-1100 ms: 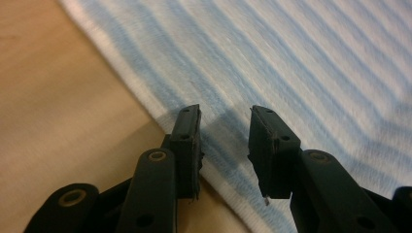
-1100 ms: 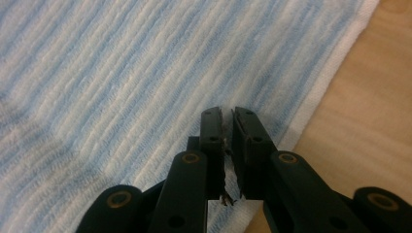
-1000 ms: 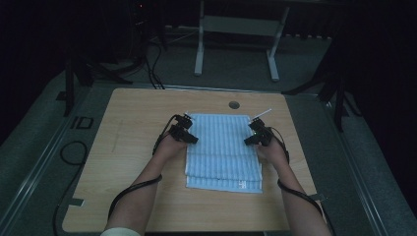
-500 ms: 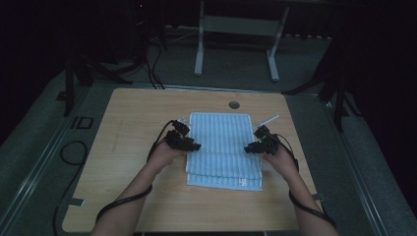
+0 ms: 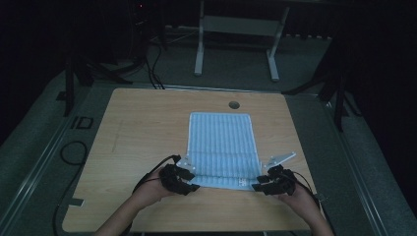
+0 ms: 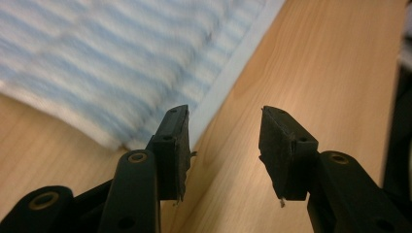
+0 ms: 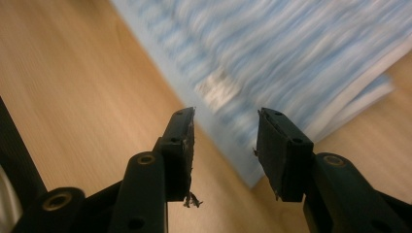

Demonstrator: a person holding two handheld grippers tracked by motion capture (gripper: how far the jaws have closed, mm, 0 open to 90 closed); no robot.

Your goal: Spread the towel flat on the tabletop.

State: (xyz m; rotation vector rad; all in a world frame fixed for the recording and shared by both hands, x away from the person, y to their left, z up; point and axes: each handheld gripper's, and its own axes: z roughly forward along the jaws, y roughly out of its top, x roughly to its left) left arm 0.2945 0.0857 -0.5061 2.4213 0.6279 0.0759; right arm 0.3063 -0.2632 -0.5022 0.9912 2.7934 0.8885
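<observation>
Dim lab or studio: lone wooden table (image 5: 147,128) on grey floor, floor cables (image 5: 152,69), metal stand (image 5: 236,29).

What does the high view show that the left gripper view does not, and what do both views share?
High view: the whole blue striped towel folded on the wooden table, both hands with their tongs at its near corners, left tongs and right tongs, and a round hole near the table's far edge.

Left gripper view: a close look at those tongs, jaws apart with bare wood between them.

Both: the towel and the tabletop.
</observation>
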